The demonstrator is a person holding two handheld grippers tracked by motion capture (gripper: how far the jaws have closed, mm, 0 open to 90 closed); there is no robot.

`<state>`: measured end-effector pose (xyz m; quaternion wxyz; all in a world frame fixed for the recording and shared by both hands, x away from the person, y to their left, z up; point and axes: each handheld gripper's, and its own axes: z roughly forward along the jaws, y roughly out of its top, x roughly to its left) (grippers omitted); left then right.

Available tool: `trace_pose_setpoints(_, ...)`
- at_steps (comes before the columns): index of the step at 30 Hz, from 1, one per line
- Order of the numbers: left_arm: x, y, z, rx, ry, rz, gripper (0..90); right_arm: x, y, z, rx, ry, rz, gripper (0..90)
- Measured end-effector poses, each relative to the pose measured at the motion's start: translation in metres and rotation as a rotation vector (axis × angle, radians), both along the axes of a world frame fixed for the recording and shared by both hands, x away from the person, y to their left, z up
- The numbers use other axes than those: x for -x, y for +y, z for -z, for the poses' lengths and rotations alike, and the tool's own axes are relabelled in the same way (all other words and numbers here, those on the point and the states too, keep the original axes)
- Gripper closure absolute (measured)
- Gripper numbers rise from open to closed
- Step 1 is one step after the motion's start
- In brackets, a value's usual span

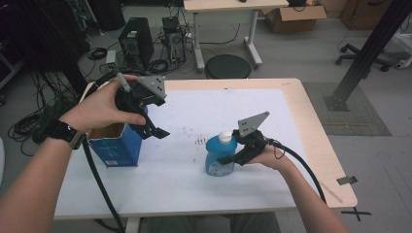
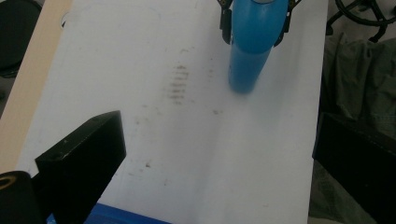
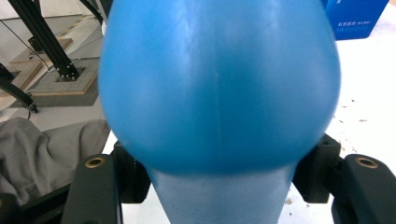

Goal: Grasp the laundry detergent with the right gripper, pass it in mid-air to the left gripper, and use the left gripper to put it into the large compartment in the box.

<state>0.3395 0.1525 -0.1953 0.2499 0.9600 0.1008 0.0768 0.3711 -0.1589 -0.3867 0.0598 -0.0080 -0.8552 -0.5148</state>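
Note:
A blue bottle with a white cap stands upright on the white-covered table, right of centre. My right gripper comes at it from the right and is shut on it; in the right gripper view both jaws press the bottle at its narrower part. An open blue box stands at the table's left. My left gripper hovers above the box's right side, open and holding nothing. The left gripper view looks down past its wide-apart jaws at the bottle and the box's edge.
Faint dark smudges mark the white sheet between box and bottle. Beyond the far edge are a round black stool, a computer tower and floor cables. A black frame post rises at the right. A grey cloth lies below the table's near side.

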Motion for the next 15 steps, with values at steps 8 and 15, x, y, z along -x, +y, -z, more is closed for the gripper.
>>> trace_pose_setpoints(8,0.0003,-0.0006,0.0004,-0.002,0.001,0.0,3.3,0.0015,-0.0007,0.0002,-0.007,-0.007,0.0,37.9)
trace_pose_setpoints(15,0.0003,-0.0011,0.0007,-0.005,0.001,0.004,3.3,0.0031,-0.0036,0.0,-0.03,-0.03,0.022,40.5)
